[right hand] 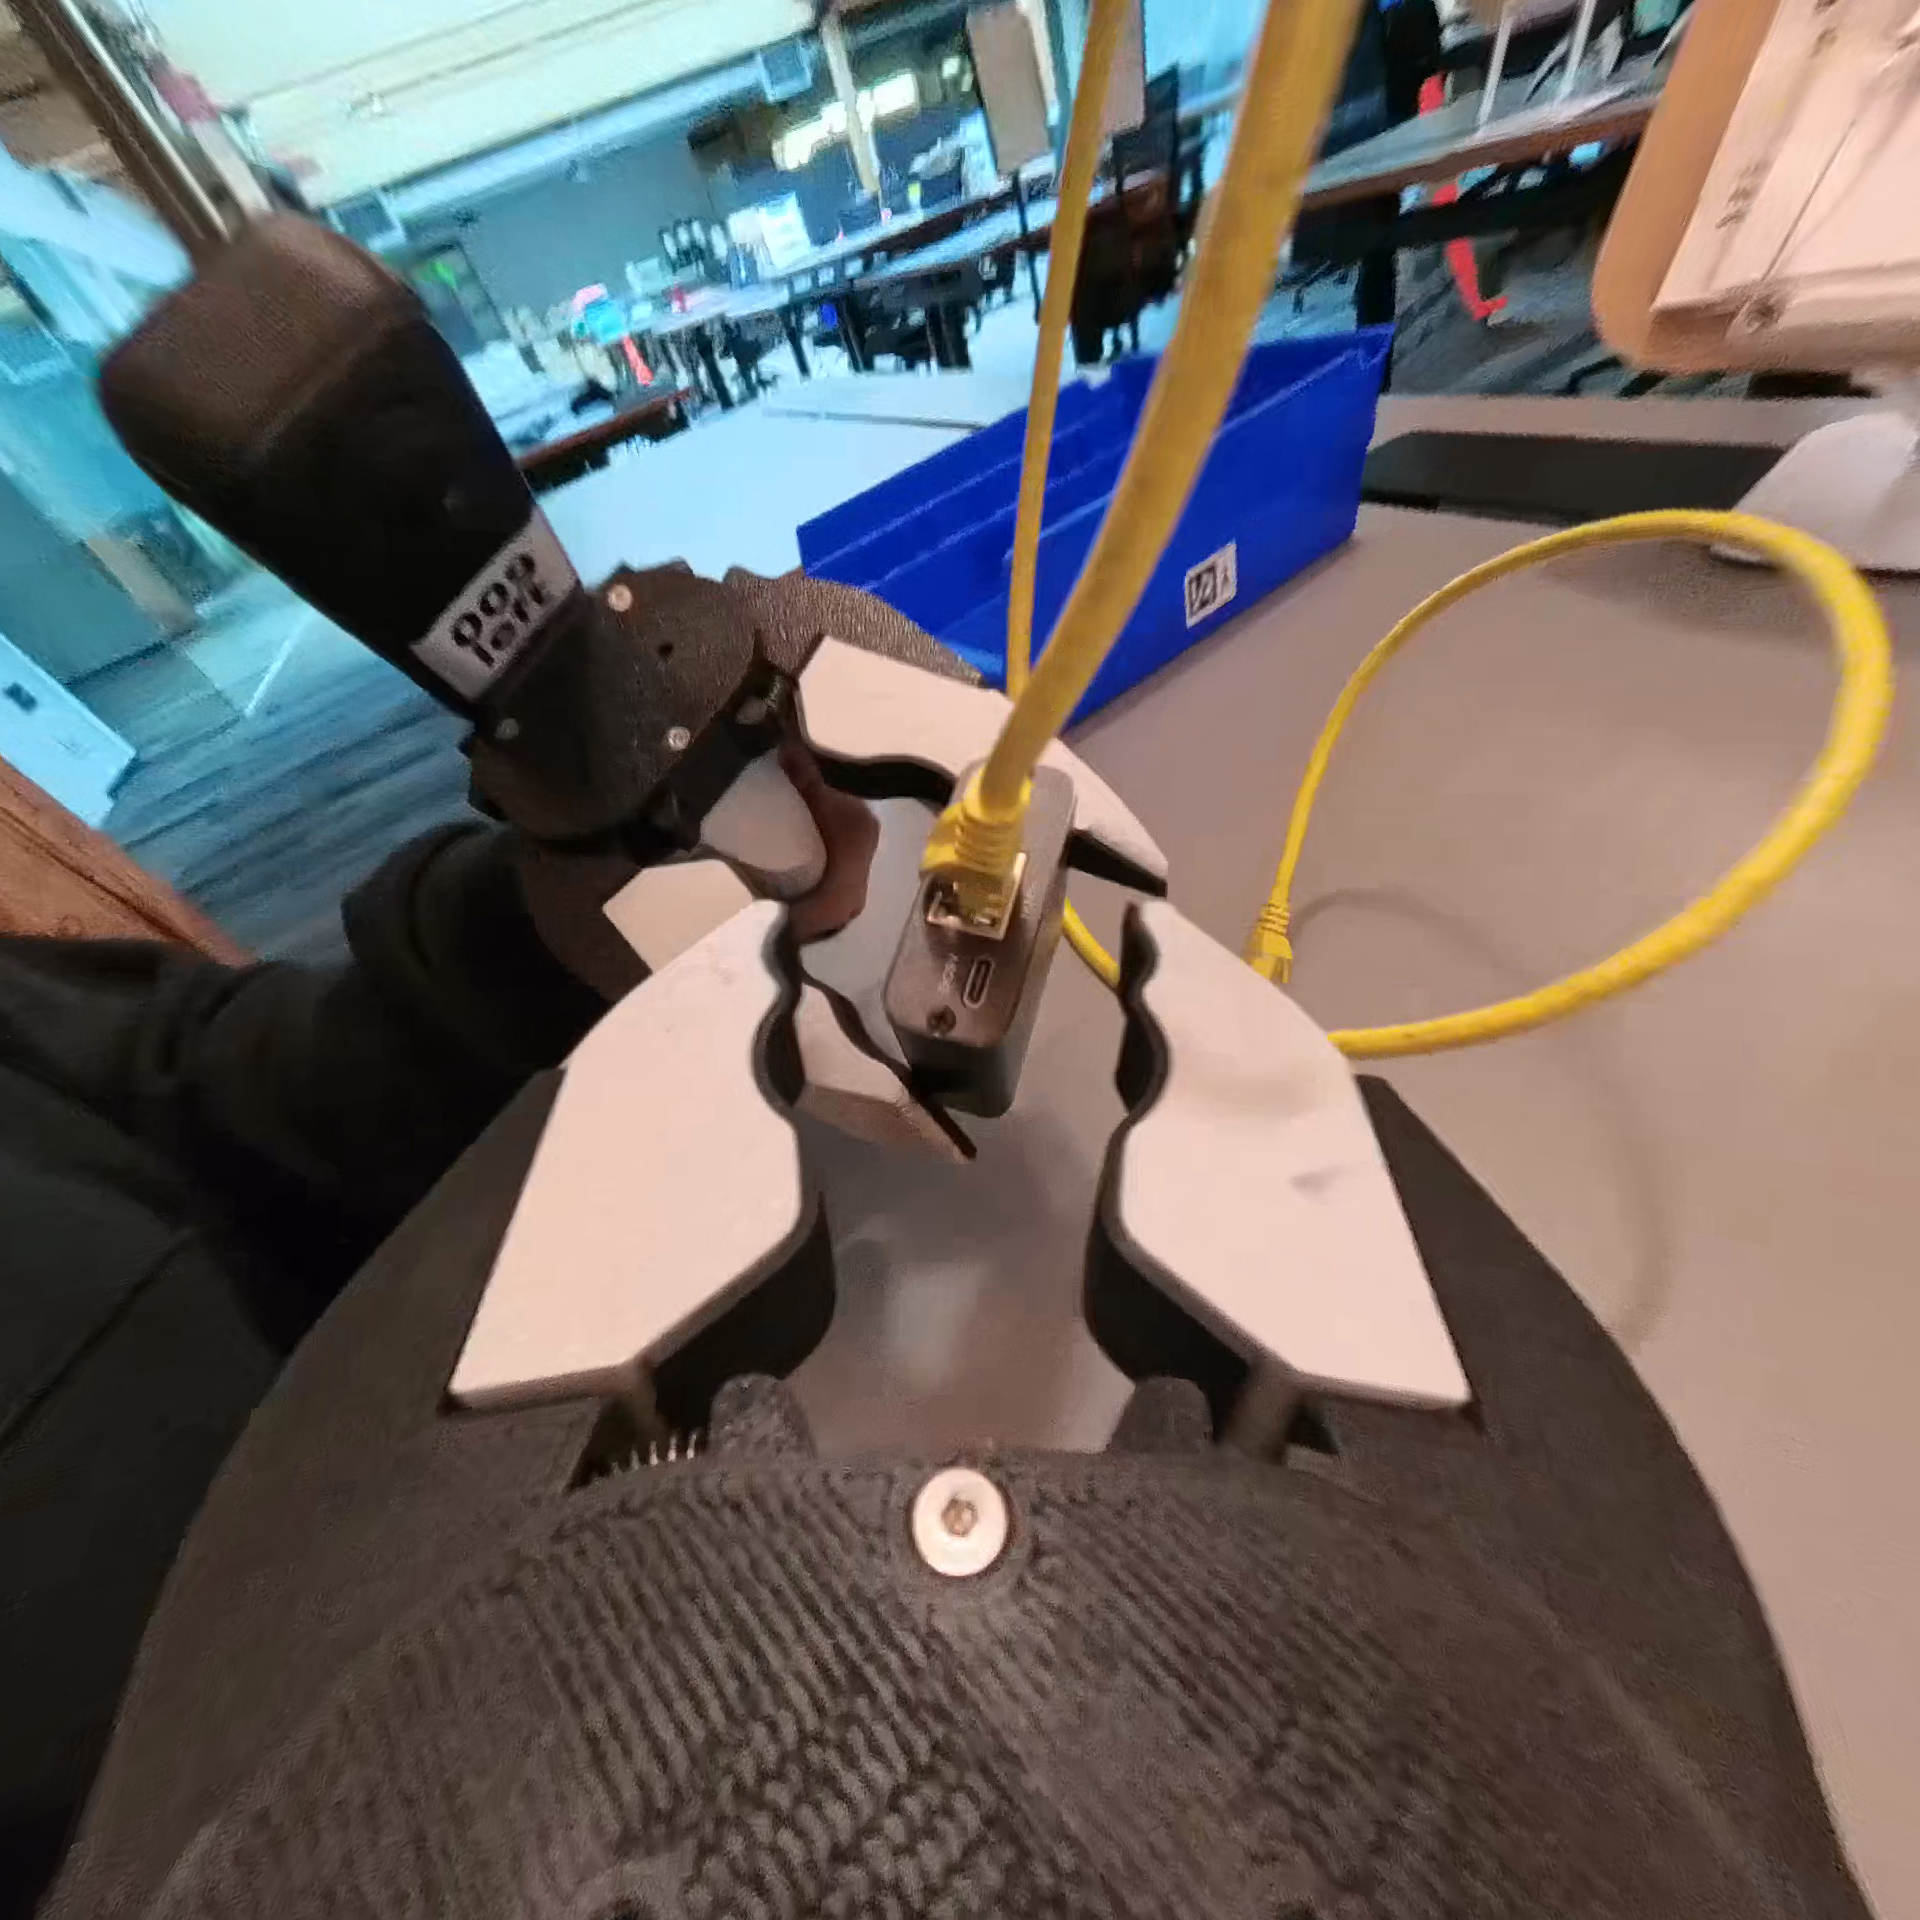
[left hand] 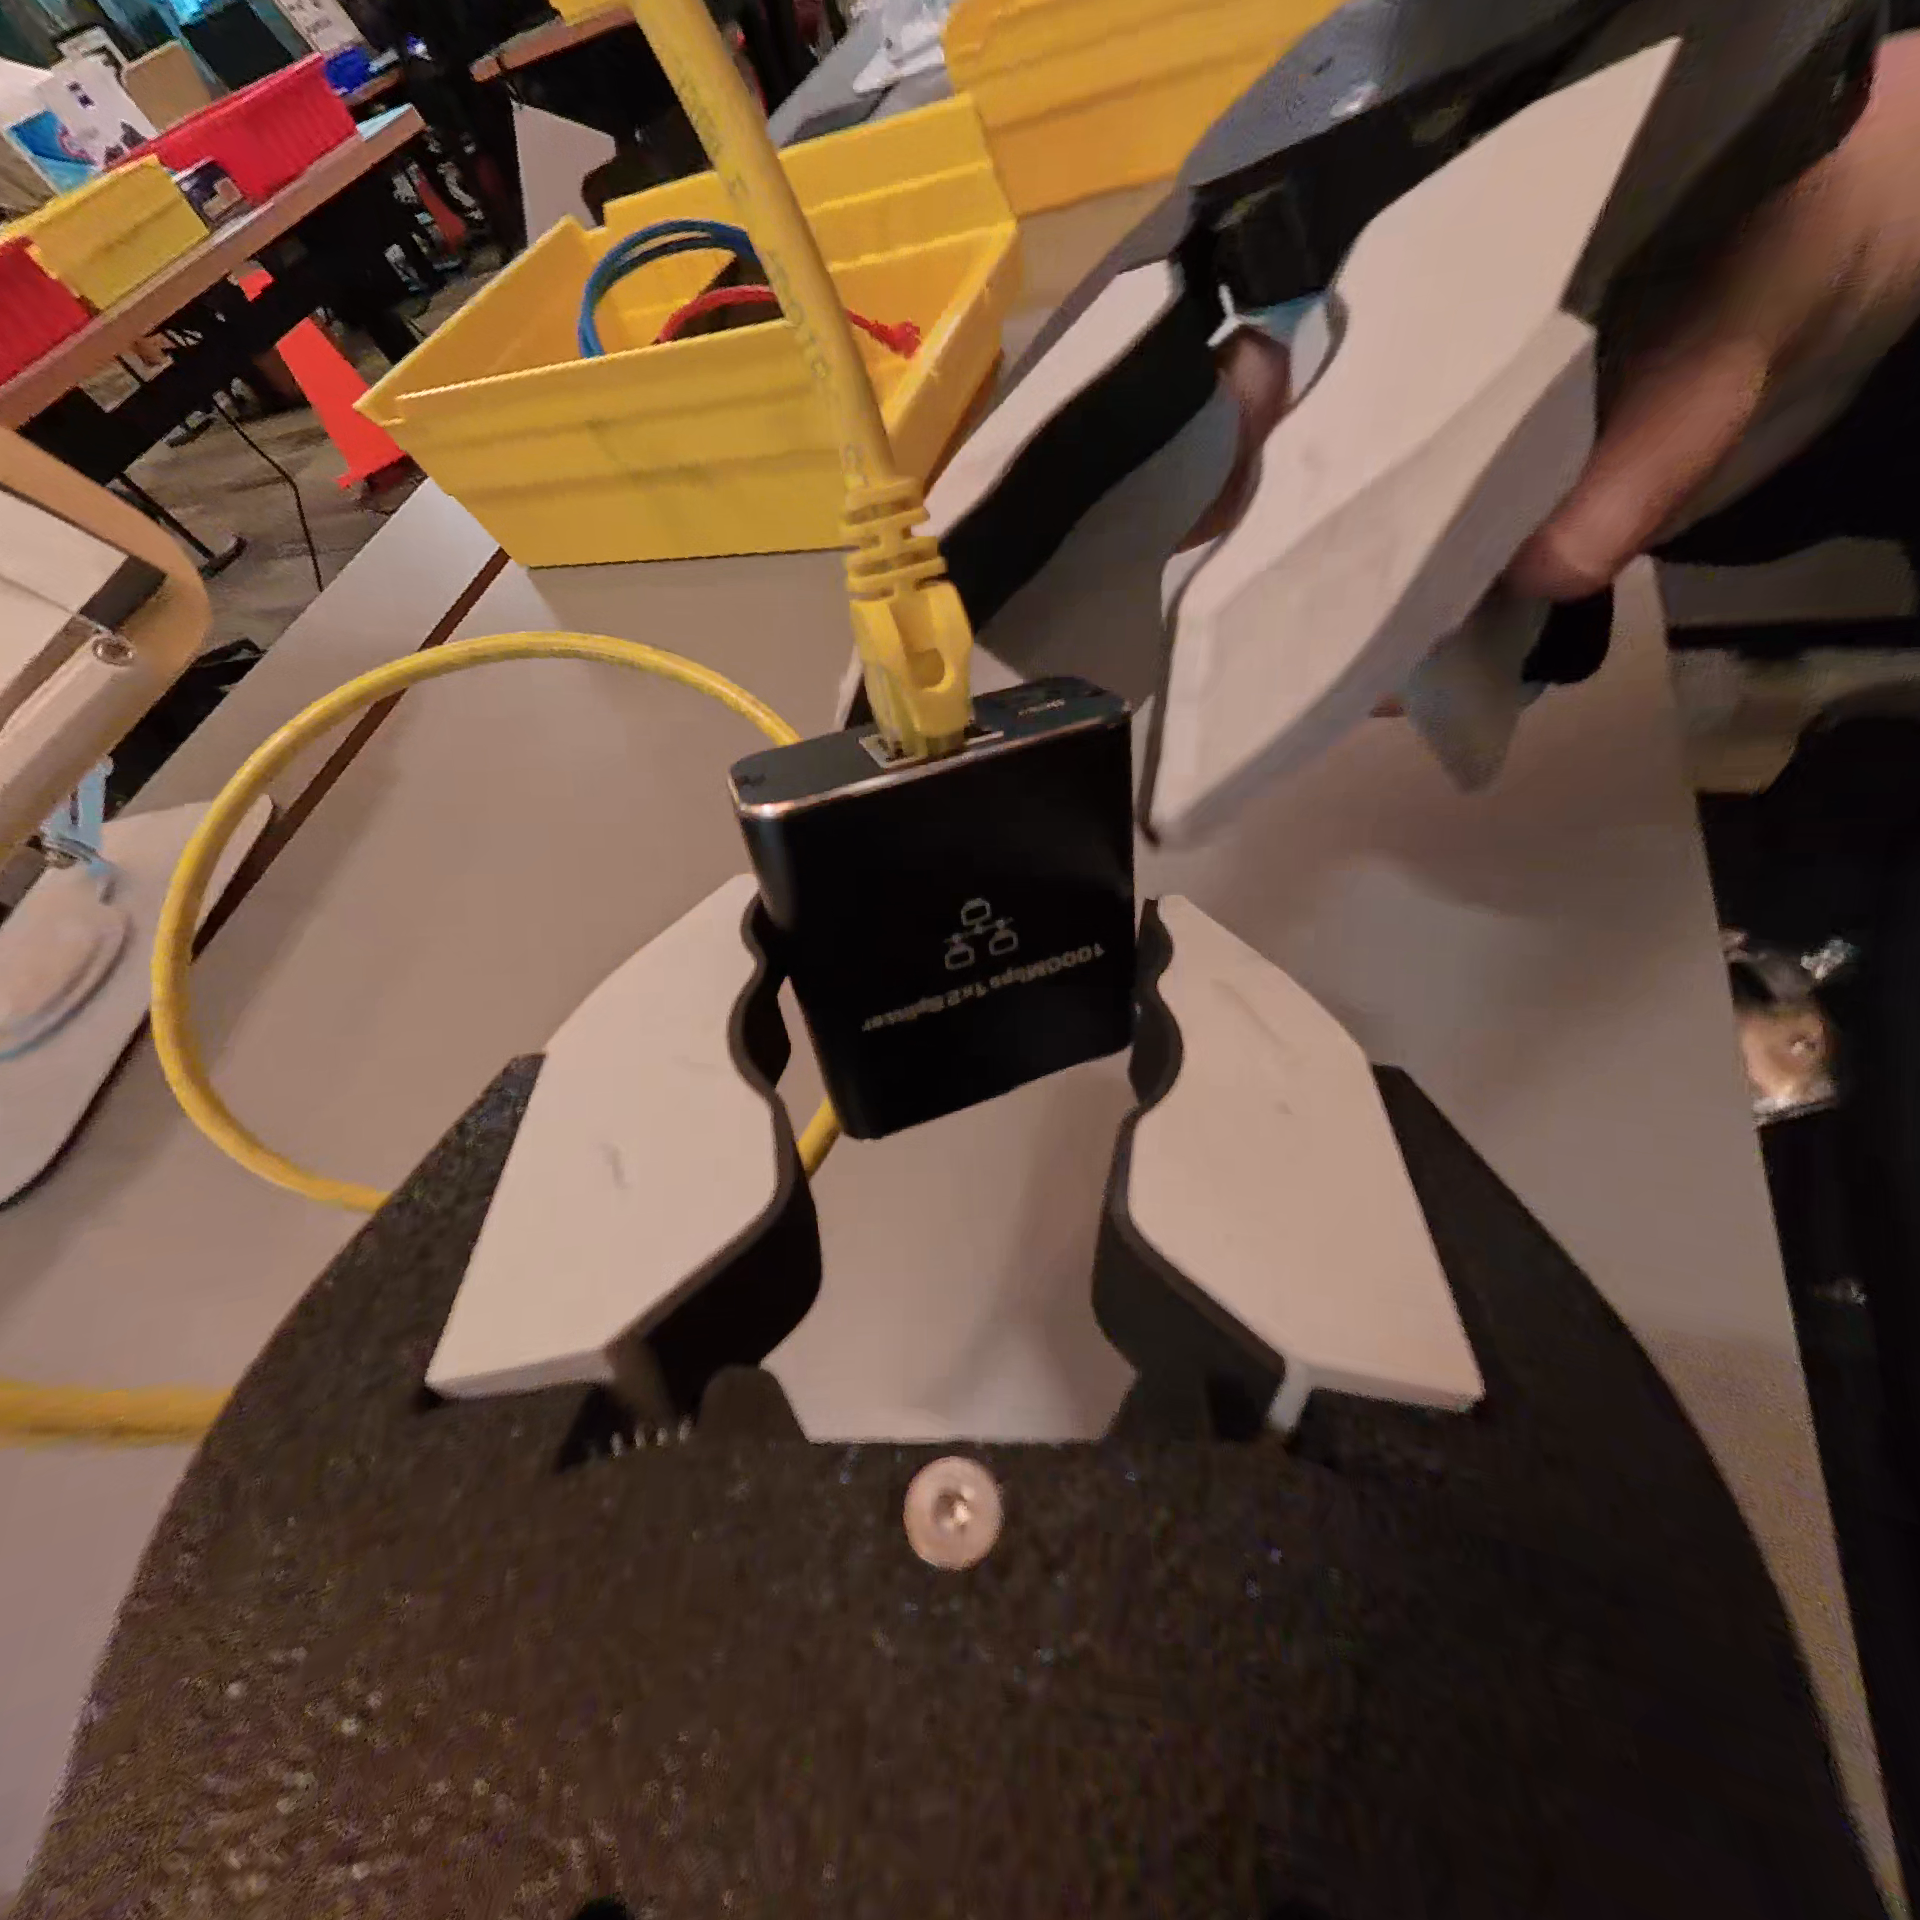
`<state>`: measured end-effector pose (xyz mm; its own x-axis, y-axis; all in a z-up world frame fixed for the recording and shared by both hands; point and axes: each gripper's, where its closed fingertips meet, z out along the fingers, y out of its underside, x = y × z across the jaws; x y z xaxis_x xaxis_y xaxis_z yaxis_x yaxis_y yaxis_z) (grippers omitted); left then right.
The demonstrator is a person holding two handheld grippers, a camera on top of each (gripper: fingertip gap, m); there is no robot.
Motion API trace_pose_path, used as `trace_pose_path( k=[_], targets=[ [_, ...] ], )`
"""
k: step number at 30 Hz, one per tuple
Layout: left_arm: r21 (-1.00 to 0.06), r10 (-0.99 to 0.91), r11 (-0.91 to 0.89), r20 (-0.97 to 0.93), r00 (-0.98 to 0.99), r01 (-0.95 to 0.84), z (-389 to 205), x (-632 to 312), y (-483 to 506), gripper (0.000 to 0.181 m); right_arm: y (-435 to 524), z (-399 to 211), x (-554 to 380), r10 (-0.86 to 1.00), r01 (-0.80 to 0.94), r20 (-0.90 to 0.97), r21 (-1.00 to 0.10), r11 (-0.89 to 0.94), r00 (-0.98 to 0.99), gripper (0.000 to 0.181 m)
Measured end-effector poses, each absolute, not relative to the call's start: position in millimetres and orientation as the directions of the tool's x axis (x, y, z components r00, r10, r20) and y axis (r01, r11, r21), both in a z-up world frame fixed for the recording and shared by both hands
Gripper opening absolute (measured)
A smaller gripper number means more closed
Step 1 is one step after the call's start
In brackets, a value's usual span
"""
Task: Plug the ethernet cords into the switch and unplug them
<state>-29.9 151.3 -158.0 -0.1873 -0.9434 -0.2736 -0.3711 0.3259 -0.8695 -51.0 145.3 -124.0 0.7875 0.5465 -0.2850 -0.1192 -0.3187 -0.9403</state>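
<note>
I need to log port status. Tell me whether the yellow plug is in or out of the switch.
In. The yellow plug sits seated in a port on the black switch, which the left gripper clamps; the neighbouring port looks empty.

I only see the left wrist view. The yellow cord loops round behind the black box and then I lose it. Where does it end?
Observer: In the right wrist view it ends in a loose yellow plug lying on the table just past the switch, plugged into nothing.
Operator: What's farther back on that side?
Observer: A blue bin sits on the table behind the switch.
</note>
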Motion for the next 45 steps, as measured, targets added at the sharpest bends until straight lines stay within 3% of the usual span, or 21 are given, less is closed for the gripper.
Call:
trace_pose_path(
  k=[3,5,9,11,13,15,16,22,26,36,45],
  targets=[
    [-0.83,-0.919,0.39,-0.32,-0.231,-0.398,-165.4,-29.7,144.3,0.063,145.9,-138.7,-53.3,0.552,-0.023,-0.223,-0.938,-0.346,0.803,0.029],
    [-0.802,-0.901,0.43,-0.354,-0.251,-0.415,-169.9,-31.1,143.6,0.063,143.9,-147.4,-51.2,0.556,-0.011,-0.255,-0.915,-0.404,0.791,0.027],
    [-0.79,-0.894,0.447,-0.381,-0.236,-0.42,-172.1,-28.9,146.6,0.064,148.3,-144.0,-47.7,0.546,-0.273,-0.479,-0.867,-0.416,0.687,0.024],
    [-0.844,-0.919,0.389,-0.326,-0.224,-0.368,-165.1,-26.4,144.2,0.066,150.8,-133.2,-39.7,0.523,-0.503,-0.641,-0.767,-0.399,0.562,0.024],
    [-0.907,-0.928,0.364,-0.335,-0.161,-0.213,-139.0,-26.2,145.7,0.065,151.9,-117.1,-26.7,0.517,-0.727,-0.777,-0.581,-0.367,0.36,0.024],
    [-0.923,-0.923,0.378,-0.371,-0.099,-0.066,-114.5,-31.9,147.4,0.064,152.2,-106.9,-13.3,0.511,-0.864,-0.841,-0.382,-0.327,0.178,0.024],
    [-0.922,-0.919,0.387,-0.383,-0.097,-0.026,-109.3,-34.3,146.1,0.065,152.4,-106.6,-12.6,0.505,-0.884,-0.853,-0.335,-0.327,0.136,0.024],
    [-0.913,-0.907,0.408,-0.404,-0.115,-0.008,-118.2,-29.9,141.3,0.084,153.2,-105.7,-43.3,0.492,-0.822,-0.849,-0.413,-0.392,0.191,0.024],
    [-0.91,-0.905,0.413,-0.415,-0.091,0.037,-114.3,-33.0,145.0,0.074,151.2,-104.8,-56.3,0.484,-0.798,-0.851,-0.431,-0.421,0.205,0.024],
    [-0.92,-0.918,0.382,-0.389,-0.076,0.085,-116.4,-31.0,146.3,0.075,154.4,-106.9,-60.6,0.45,-0.806,-0.863,-0.426,-0.411,0.227,0.024],
    [-0.958,-0.955,0.281,-0.285,-0.087,0.057,-126.1,-23.7,149.7,0.075,156.3,-110.0,-54.3,0.439,-0.767,-0.824,-0.528,-0.365,0.358,0.027]
  ],
)
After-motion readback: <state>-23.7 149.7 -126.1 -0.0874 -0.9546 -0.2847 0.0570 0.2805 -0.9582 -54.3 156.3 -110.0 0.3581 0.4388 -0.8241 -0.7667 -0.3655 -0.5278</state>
